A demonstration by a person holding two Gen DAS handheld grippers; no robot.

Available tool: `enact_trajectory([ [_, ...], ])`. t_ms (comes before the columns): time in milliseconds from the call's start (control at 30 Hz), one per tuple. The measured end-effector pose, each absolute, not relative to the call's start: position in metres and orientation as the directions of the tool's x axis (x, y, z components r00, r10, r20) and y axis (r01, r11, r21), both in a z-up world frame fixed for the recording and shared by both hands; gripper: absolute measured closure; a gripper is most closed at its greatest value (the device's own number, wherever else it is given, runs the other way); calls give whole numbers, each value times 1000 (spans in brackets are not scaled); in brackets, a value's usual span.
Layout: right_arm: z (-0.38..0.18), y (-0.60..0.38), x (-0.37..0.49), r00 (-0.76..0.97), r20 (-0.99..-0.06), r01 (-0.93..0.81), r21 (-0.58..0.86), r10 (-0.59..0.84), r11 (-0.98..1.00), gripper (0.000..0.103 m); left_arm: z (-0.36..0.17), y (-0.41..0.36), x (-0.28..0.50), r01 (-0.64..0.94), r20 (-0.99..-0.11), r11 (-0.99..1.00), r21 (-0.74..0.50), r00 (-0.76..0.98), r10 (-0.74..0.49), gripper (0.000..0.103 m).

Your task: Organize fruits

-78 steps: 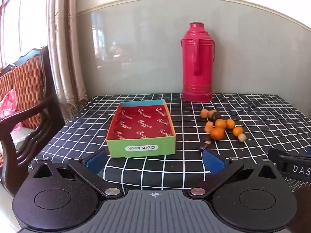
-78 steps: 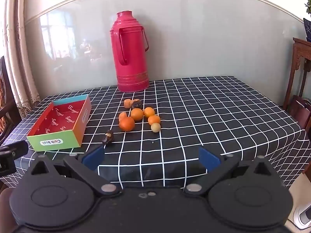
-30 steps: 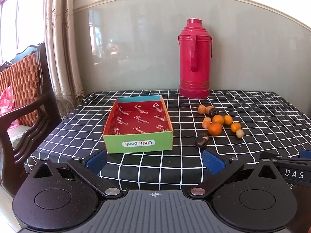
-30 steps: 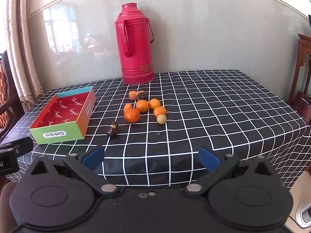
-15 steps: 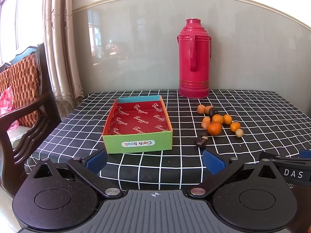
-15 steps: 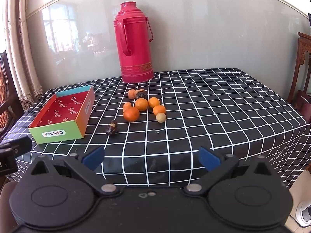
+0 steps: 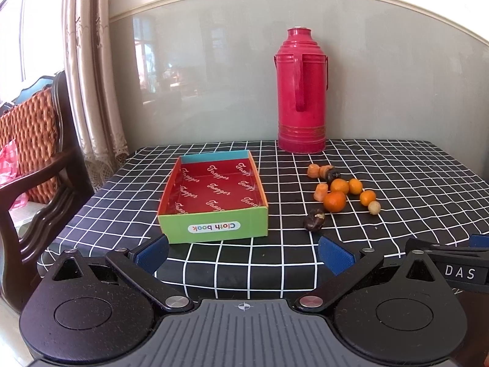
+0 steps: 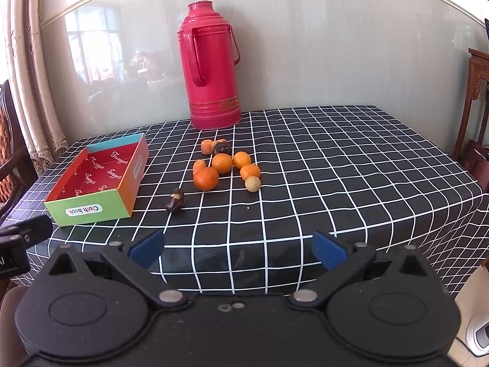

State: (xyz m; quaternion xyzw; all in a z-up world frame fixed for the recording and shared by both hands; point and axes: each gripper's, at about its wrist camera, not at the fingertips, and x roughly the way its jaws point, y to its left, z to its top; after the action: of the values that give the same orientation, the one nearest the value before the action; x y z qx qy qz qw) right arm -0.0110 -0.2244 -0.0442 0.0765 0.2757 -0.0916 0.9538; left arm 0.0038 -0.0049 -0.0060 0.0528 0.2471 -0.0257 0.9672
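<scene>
A cluster of small oranges [image 8: 206, 178] and other small fruits lies mid-table, also in the left wrist view [image 7: 334, 201]. A dark fruit [image 8: 175, 200] lies apart, nearer the box, and shows in the left wrist view [image 7: 314, 220]. An open empty cardboard box [image 7: 214, 189] with a red inside stands left of the fruits, also in the right wrist view [image 8: 97, 174]. My left gripper [image 7: 244, 253] is open and empty at the table's front edge, before the box. My right gripper [image 8: 238, 249] is open and empty at the front edge, before the fruits.
A tall red thermos [image 7: 301, 91] stands at the back against the wall [image 8: 211, 73]. The table has a black checked cloth [image 8: 336, 159]. A wooden chair [image 7: 36, 159] stands at the left. Dark wooden furniture [image 8: 476, 98] stands at the right.
Both grippers have drawn back a little and risen; the fruits and box now sit slightly farther up in view. Nothing on the table has moved.
</scene>
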Motion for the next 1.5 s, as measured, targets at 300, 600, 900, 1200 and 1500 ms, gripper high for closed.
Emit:
enact_trajectory([
  [300, -43, -227, -13, 835, -530, 234, 99, -148, 967, 6, -3, -12, 6, 98, -465, 989, 110, 885, -36, 0],
  [600, -49, -243, -11, 832, -522, 281, 108, -186, 953, 6, -15, -38, 19, 186, -457, 964, 192, 886, -80, 0],
  [900, -64, -269, -7, 832, -504, 340, 137, -230, 930, 6, -42, -73, 52, 297, -431, 931, 213, 883, -183, 0],
  [1200, -74, -293, 10, 840, -458, 398, 153, -292, 905, 6, -75, -101, 110, 379, -472, 907, 182, 843, -258, 34],
  [1500, -90, -304, 49, 816, -491, 414, 130, -304, 901, 6, -104, -106, 156, 357, -522, 925, 128, 817, -243, 51],
])
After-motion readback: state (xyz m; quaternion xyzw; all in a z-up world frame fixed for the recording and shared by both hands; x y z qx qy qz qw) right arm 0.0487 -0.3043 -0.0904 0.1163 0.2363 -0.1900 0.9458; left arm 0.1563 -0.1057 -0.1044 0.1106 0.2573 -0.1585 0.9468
